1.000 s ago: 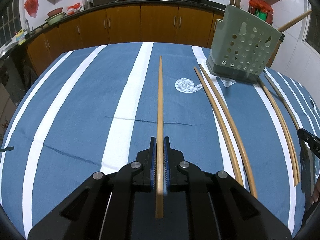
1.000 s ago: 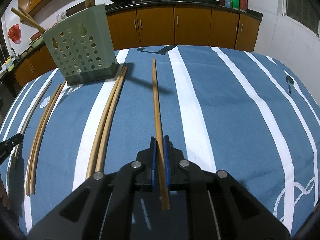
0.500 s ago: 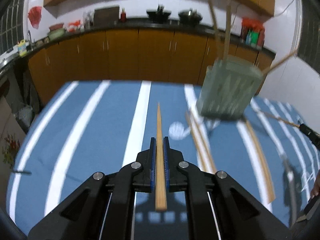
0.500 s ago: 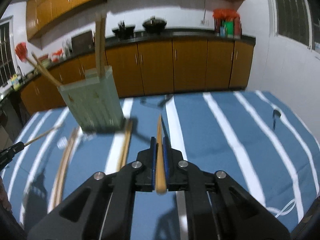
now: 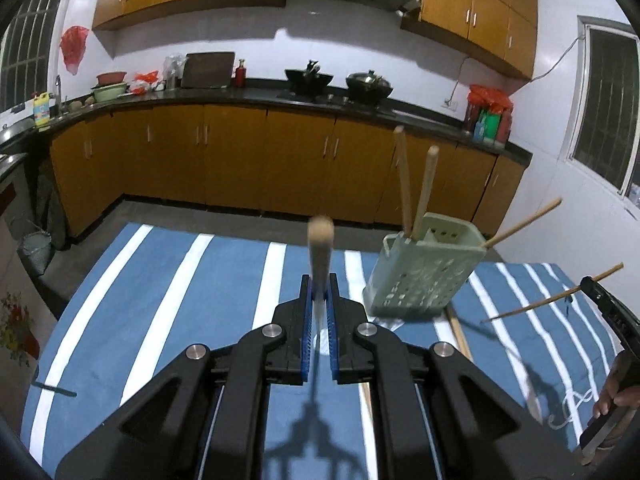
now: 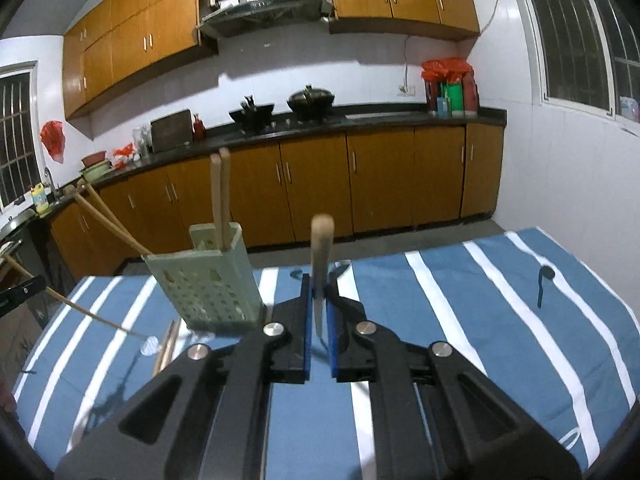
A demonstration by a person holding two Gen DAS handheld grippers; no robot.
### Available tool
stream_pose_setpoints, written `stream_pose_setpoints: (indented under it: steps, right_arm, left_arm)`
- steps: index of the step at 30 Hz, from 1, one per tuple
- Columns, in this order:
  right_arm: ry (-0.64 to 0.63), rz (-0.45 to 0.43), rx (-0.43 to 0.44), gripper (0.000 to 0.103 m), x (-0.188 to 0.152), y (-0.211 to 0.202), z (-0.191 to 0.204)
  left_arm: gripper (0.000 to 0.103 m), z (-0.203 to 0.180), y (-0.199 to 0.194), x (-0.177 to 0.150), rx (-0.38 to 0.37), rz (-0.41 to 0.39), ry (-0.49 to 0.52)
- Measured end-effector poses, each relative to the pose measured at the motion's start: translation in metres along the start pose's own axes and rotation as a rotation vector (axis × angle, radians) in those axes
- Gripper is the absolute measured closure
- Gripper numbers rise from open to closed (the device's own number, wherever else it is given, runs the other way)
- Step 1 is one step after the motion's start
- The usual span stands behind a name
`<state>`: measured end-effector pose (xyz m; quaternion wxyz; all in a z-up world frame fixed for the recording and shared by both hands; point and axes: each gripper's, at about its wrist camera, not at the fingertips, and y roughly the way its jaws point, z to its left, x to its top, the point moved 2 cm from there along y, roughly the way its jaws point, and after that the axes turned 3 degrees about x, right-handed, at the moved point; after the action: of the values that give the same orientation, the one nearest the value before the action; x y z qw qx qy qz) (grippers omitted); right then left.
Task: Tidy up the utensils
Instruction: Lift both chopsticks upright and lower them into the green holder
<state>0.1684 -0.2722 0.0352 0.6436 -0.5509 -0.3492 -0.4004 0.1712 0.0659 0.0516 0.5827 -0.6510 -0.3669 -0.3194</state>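
Observation:
My left gripper (image 5: 319, 285) is shut on a wooden chopstick (image 5: 320, 236) that points forward, lifted above the blue striped cloth (image 5: 168, 320). My right gripper (image 6: 319, 285) is shut on another chopstick (image 6: 321, 240), also held in the air. A pale green perforated holder (image 5: 420, 280) (image 6: 208, 284) stands on the table between the two grippers. Two chopsticks stand upright in it (image 5: 424, 188) and others lean out sideways (image 5: 520, 220). In the left wrist view, the right gripper's tip (image 5: 600, 292) shows at the right edge. Loose chopsticks (image 6: 168, 344) lie on the cloth beside the holder.
A person's hand (image 5: 616, 396) shows at the right edge. Beyond the table's far edge (image 5: 240, 236) is bare floor, then orange cabinets (image 5: 224, 156) under a dark counter with pots. A white wall with a window (image 6: 580, 40) stands to the right.
Both grippers have risen and tipped upward, lifting their chopsticks off the cloth. The holder and table now sit lower in both views.

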Motion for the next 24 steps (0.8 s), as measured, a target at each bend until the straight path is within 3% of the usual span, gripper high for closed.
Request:
stream_pose_setpoints:
  steps: [14,20,24]
  right_arm:
    - [0.009,-0.165,0.279,0.095,0.09,-0.058,0.035]
    - [-0.011,-0.167,0.276,0.095,0.113,-0.037,0.053]
    - [-0.036,-0.096,0.264,0.095,0.111,-0.006,0.061]
  left_arm:
    - [0.096,-0.056,-0.049,0.068,-0.153,-0.199,0.055]
    - [0.096,-0.078,-0.045,0.096,-0.145,-0.322,0.041]
    - [0.095,-0.087,-0.02,0.1,-0.145,-0.313,0.033]
